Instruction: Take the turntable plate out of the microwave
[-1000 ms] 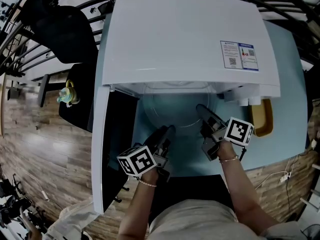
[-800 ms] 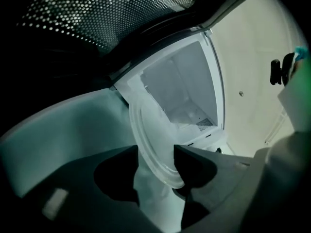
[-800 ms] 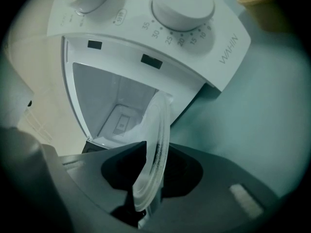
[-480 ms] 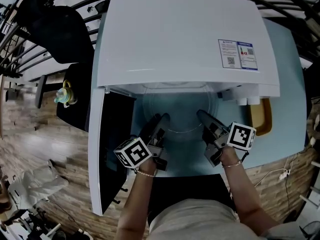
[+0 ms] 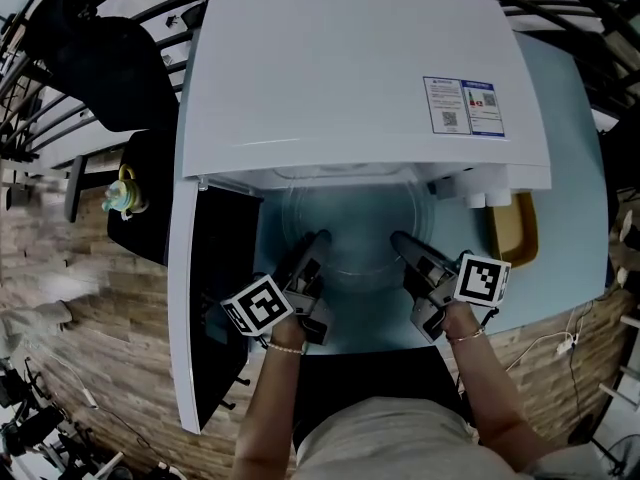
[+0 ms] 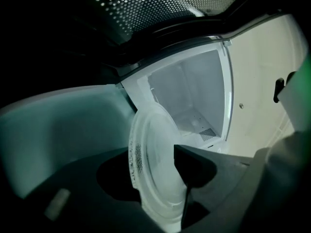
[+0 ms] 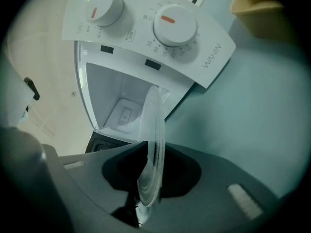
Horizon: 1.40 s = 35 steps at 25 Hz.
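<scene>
Fingers of the left gripper are clenched on the near-left rim of the plate. Those of the right gripper have just been closing and grasp the near-right rim. The plate lies between the two pairs of fingers and ahead of both. It appears flat and roughly level, at the mouth of the microwave, with the cavity behind it. Being round, it has no long axis; its face points up. Both hands are equally near. The open door stands just left of the left fingers. Assessment: withdrawal runs straight back toward the person, both hands together, rim kept level.
</scene>
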Motion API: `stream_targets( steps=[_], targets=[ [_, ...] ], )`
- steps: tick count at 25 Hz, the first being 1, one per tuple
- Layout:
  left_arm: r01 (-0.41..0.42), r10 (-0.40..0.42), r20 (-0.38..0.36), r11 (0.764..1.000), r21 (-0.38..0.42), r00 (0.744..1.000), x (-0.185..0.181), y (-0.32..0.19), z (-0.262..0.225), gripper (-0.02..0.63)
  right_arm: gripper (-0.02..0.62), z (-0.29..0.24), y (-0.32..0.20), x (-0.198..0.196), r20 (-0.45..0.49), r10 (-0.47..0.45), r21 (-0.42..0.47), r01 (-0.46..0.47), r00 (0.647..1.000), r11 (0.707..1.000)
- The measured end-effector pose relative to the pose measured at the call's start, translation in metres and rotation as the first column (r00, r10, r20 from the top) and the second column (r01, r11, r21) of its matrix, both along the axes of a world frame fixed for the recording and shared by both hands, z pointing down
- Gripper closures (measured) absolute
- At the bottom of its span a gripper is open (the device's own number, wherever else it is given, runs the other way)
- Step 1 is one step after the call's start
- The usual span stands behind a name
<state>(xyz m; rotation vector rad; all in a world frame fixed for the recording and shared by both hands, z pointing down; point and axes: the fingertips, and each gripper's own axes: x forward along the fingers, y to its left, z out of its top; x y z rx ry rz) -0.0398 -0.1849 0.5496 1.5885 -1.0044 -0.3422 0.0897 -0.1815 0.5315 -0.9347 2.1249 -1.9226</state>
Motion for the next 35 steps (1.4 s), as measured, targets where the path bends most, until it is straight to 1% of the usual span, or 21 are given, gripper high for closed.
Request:
stream_targets(
  steps=[1, 4, 8, 11, 13, 15, 19, 24, 27, 31, 32, 35],
  targets=[
    [-0.004, 0.004, 0.0, 1.0, -0.007, 1.0, 0.001, 0.001, 0.001, 0.393, 0.5, 0.0, 0.001, 0.001, 0.0, -0.001, -0.001, 0.001, 1.0, 1.0],
    [-0.002, 0.002, -0.01, 1.0, -0.02, 1.0, 0.001, 0.005, 0.004, 0.45, 0.5, 0.0, 0.003, 0.003, 0.008, -0.003, 0.002, 0.003, 1.0, 1.0],
    [0.027, -0.027, -0.036, 1.0, 0.006, 0.999, -0.002, 0.004, 0.002, 0.479, 0.5, -0.001, 0.003, 0.003, 0.015, 0.002, 0.013, -0.002, 1.0, 1.0],
    [0.034, -0.033, -0.028, 0.999, 0.023, 0.999, -0.003, 0.005, -0.002, 0.485, 0.495, 0.0, 0.004, 0.004, 0.007, 0.019, 0.01, -0.019, 1.0, 1.0],
    [0.042, -0.042, 0.002, 0.998, 0.046, 0.999, -0.004, 0.005, -0.006, 0.486, 0.491, 0.0, 0.004, 0.003, 0.006, 0.036, 0.015, -0.036, 0.999, 0.999],
    [0.052, -0.054, 0.025, 0.996, 0.067, 0.998, -0.004, 0.006, -0.009, 0.485, 0.489, -0.001, 0.003, 0.004, -0.013, 0.046, 0.041, -0.046, 0.999, 0.998],
    [0.058, -0.06, 0.016, 0.994, 0.097, 0.998, -0.003, 0.01, -0.015, 0.485, 0.486, -0.007, 0.001, 0.009, -0.08, 0.03, 0.113, -0.021, 0.996, 0.993],
    [0.063, -0.068, 0.027, 0.989, 0.135, 0.997, -0.004, 0.018, -0.026, 0.482, 0.477, -0.017, 0.003, 0.008, -0.076, 0.006, 0.172, 0.008, 0.997, 0.985],
    [0.061, -0.063, 0.013, 0.987, 0.148, 0.998, -0.001, 0.019, -0.031, 0.479, 0.472, -0.022, 0.005, 0.01, -0.063, 0.024, 0.191, -0.011, 0.998, 0.981],
    [0.063, -0.07, 0.058, 0.991, 0.119, 0.996, -0.006, 0.027, -0.033, 0.479, 0.468, -0.026, 0.011, 0.012, -0.046, 0.04, 0.198, -0.03, 0.998, 0.98],
    [0.06, -0.067, 0.054, 0.991, 0.12, 0.996, -0.005, 0.028, -0.035, 0.479, 0.466, -0.027, 0.013, 0.012, -0.046, 0.041, 0.198, -0.032, 0.998, 0.98],
    [0.041, -0.045, 0.023, 0.987, 0.157, 0.999, 0.001, 0.03, -0.045, 0.477, 0.462, -0.032, 0.019, 0.013, -0.051, 0.045, 0.204, -0.033, 0.998, 0.978]
  ],
)
